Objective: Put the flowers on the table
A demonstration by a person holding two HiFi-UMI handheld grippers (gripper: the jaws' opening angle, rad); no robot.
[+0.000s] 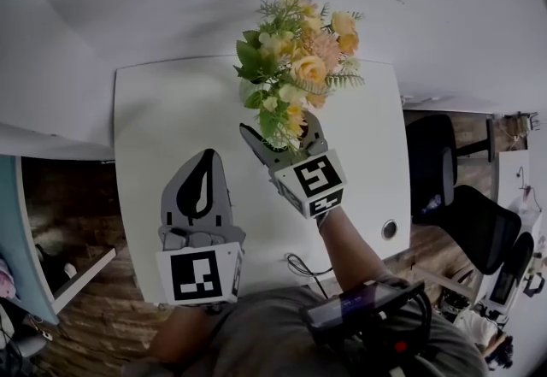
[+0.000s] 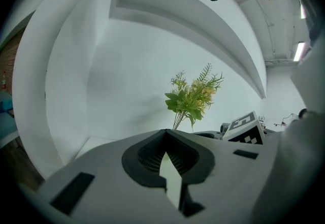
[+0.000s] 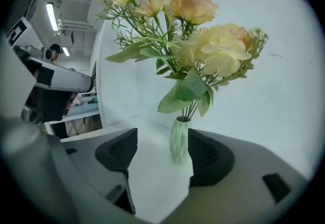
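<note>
White table (image 1: 162, 102), flowers (image 1: 299, 59) in a pale vase (image 3: 180, 141).
Around the upright vase, the right gripper (image 1: 282, 134) has its jaws wide apart, with one pad close beside it. Left of the vase, the left gripper (image 1: 203, 157) is closed and empty.

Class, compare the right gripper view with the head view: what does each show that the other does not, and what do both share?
Only the right gripper view: the pale ribbed vase between the right gripper's parted jaws. Only the head view: that gripper's marker cube and a round cable hole. Both: the flowers and white table.
</note>
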